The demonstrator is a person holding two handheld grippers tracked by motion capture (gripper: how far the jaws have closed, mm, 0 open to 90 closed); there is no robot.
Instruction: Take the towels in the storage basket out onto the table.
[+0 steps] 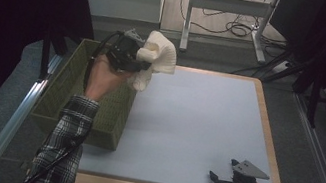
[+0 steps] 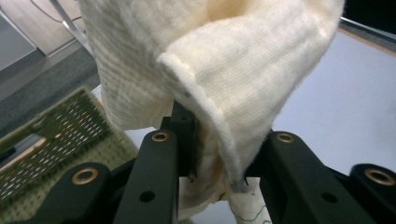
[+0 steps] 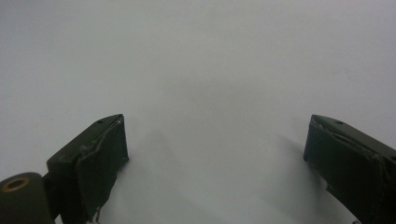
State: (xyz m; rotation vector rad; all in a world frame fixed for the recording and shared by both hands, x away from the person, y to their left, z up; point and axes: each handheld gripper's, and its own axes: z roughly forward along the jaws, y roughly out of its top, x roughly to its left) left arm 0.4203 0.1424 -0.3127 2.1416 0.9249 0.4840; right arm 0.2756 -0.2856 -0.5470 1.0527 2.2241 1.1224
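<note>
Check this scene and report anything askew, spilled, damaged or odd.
Nothing stands out. The cream knit cloth hangs bunched from the left gripper above the green basket, with nothing spilled. The right gripper rests open on the bare mat.

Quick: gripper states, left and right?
Left gripper: shut on the cream cloth, above the basket.
Right gripper: open, empty, over the table.

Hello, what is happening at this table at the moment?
A person works with two hand-held grippers. The left gripper is shut on a cream knitted cloth and holds it in the air, above the far right corner of a green woven basket that stands at the left side of the table. The cloth hangs loose from the jaws. The right gripper rests at the near right corner of the table, jaws open, with nothing between them.
</note>
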